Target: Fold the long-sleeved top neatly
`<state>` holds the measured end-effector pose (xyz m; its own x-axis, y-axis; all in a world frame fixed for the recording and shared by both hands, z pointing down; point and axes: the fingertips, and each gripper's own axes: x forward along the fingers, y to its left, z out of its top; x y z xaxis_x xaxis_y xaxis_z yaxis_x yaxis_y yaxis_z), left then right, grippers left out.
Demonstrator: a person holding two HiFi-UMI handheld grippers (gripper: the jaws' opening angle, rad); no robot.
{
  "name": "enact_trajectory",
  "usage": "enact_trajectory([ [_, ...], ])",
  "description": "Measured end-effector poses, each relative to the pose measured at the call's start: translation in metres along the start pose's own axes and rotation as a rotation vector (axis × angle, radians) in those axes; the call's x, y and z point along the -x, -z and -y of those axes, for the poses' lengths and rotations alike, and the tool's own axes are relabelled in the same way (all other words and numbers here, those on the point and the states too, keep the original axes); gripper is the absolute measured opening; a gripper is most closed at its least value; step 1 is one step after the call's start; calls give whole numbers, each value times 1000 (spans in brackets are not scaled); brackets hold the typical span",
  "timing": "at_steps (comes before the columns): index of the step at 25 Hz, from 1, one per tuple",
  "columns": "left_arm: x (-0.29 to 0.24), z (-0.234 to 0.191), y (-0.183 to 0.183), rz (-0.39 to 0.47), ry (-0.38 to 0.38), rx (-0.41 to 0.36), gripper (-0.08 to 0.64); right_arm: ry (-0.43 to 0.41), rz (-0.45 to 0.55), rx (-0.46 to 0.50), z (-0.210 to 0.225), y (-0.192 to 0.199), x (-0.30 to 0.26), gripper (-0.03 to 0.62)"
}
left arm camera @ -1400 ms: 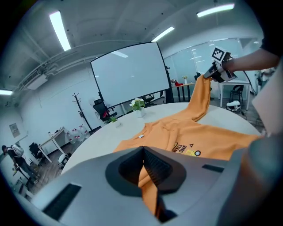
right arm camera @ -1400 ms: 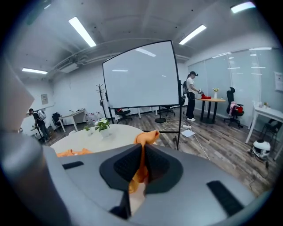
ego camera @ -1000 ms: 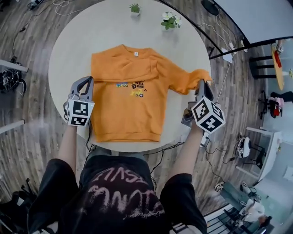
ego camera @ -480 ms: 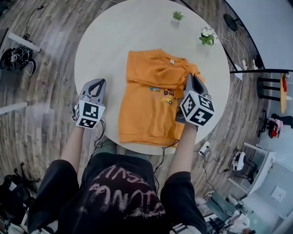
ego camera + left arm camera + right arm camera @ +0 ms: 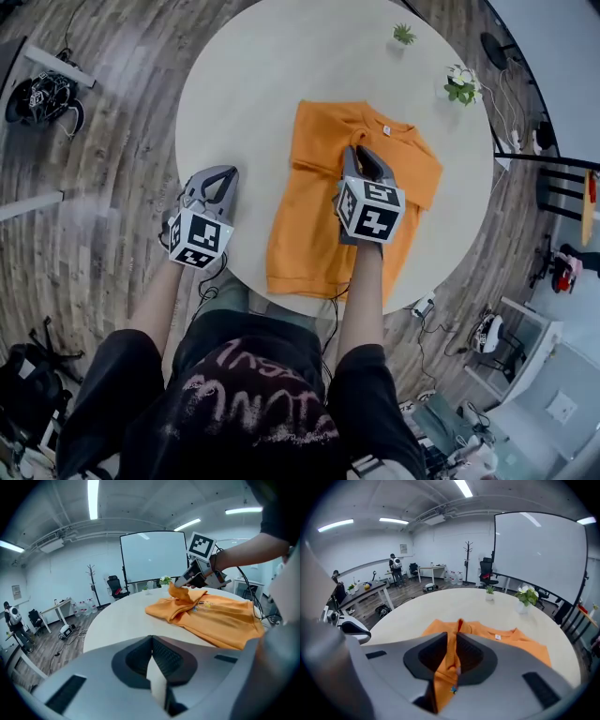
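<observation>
An orange long-sleeved top [image 5: 309, 234] lies flat on the round white table [image 5: 253, 94], its hem toward me. My right gripper [image 5: 359, 155] hovers over the chest of the top. Its jaws are opening, with a fold of the orange sleeve [image 5: 452, 639] still pinched between them. From the left gripper view the sleeve cloth [image 5: 180, 591] rises in a peak to the right gripper [image 5: 185, 581]. My left gripper [image 5: 217, 178] is shut and empty, over the table's near left edge, apart from the top [image 5: 220, 616].
Two small potted plants [image 5: 404, 35] [image 5: 461, 82] stand at the table's far right rim. Cables and gear lie on the wooden floor around the table. A person [image 5: 396, 564] stands far back in the room by desks.
My right gripper has carried the right sleeve leftward from beside the body onto the middle of the top. The left gripper has drifted slightly toward the table's edge.
</observation>
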<state>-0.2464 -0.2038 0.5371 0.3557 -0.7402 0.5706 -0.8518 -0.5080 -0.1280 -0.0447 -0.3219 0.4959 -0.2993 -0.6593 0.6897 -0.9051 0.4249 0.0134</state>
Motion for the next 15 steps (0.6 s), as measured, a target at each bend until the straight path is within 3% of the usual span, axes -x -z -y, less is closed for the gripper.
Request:
enact_trajectory([
  [6, 0, 12, 5, -5, 17, -20, 12, -57, 14, 7, -17, 11, 5, 98],
  [15, 6, 67, -14, 18, 50, -66, 13, -14, 63, -20, 32, 54, 71, 80],
])
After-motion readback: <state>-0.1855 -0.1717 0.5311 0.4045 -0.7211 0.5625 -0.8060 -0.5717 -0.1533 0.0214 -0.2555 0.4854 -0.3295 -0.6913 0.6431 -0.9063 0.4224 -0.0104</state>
